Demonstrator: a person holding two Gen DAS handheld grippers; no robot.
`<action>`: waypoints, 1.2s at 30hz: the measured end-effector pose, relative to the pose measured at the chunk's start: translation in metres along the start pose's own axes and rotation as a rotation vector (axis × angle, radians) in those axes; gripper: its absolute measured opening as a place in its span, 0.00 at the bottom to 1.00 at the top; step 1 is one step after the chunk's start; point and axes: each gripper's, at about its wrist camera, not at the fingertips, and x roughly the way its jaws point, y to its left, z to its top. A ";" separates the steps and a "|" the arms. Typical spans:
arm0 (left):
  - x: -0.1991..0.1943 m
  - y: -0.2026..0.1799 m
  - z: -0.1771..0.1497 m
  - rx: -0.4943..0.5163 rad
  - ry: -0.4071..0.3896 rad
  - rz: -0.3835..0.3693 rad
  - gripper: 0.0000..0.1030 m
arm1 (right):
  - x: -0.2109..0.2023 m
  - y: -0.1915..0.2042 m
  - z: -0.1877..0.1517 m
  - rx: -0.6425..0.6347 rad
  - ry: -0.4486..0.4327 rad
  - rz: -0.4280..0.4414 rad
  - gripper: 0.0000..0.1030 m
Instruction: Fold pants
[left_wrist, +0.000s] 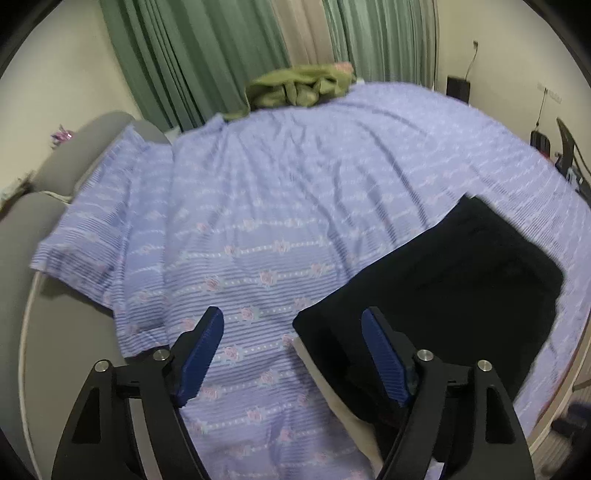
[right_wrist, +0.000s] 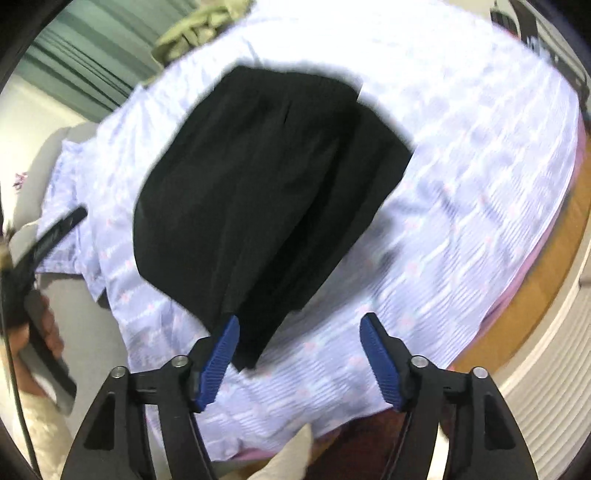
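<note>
One black pants on bedsheet

Both grippers open and pointing downward, nothing held.

The left gripper has its two black arms spread, the blue ribbed pads facing each other across a wide gap with nothing pressed between them. The right gripper stands the same way, jaws apart and its blue pads clear of any grip. In the right wrist view a hand at the left edge holds the left gripper's handle.
</note>
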 end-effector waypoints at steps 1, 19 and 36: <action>-0.011 -0.004 0.000 -0.007 -0.012 0.001 0.82 | -0.007 -0.003 0.004 -0.013 -0.032 0.005 0.74; -0.197 -0.217 -0.043 -0.193 -0.168 0.122 0.94 | -0.181 -0.149 0.081 -0.462 -0.600 0.001 0.92; -0.251 -0.371 -0.029 -0.156 -0.244 0.112 0.97 | -0.239 -0.264 0.117 -0.485 -0.609 0.025 0.92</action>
